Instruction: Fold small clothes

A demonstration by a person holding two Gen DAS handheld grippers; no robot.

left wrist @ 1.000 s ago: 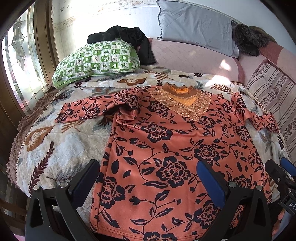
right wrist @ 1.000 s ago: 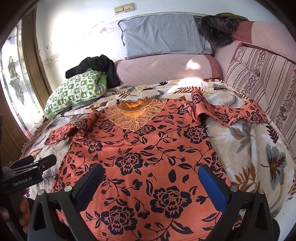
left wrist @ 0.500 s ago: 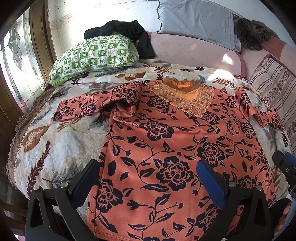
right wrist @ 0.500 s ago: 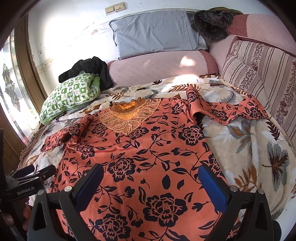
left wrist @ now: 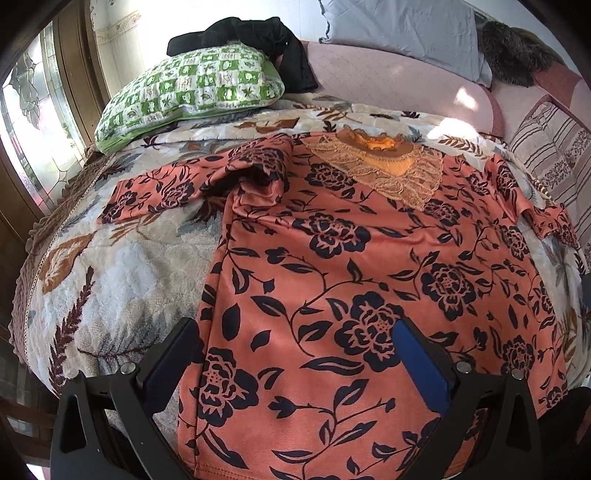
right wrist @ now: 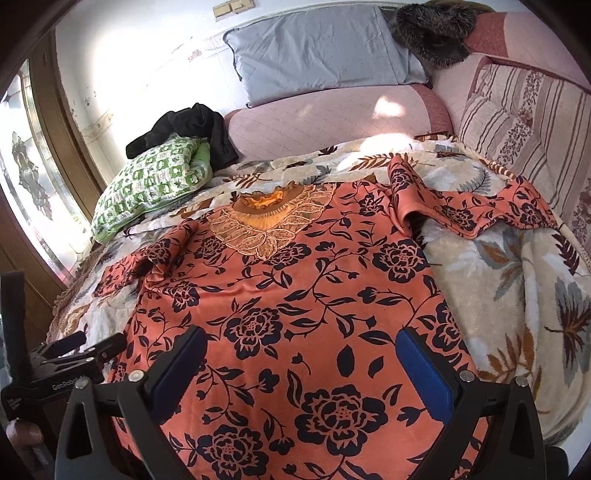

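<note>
An orange blouse with dark flowers (left wrist: 362, 266) (right wrist: 295, 295) lies spread face up on the bed, lace collar (left wrist: 384, 166) (right wrist: 269, 221) at the far end. Its left sleeve (left wrist: 166, 192) is bunched near the shoulder; its right sleeve (right wrist: 480, 210) is rumpled out to the right. My left gripper (left wrist: 295, 354) hovers open over the hem's left part, with nothing between the jaws. My right gripper (right wrist: 299, 358) hovers open over the lower right part, also holding nothing. The left gripper (right wrist: 70, 354) shows at the left edge of the right wrist view.
A leaf-patterned blanket (left wrist: 110, 280) (right wrist: 517, 295) covers the bed. A green checked pillow (left wrist: 192, 85) with a black garment (left wrist: 258, 33) on it lies at the far left. A grey pillow (right wrist: 317, 48), a furry dark item (right wrist: 436, 29) and a striped cushion (right wrist: 528, 118) line the back and right.
Both grippers have risen and tilted a little, so more of the blouse shows. The right gripper has slid out of the left wrist view. Both stay open.
</note>
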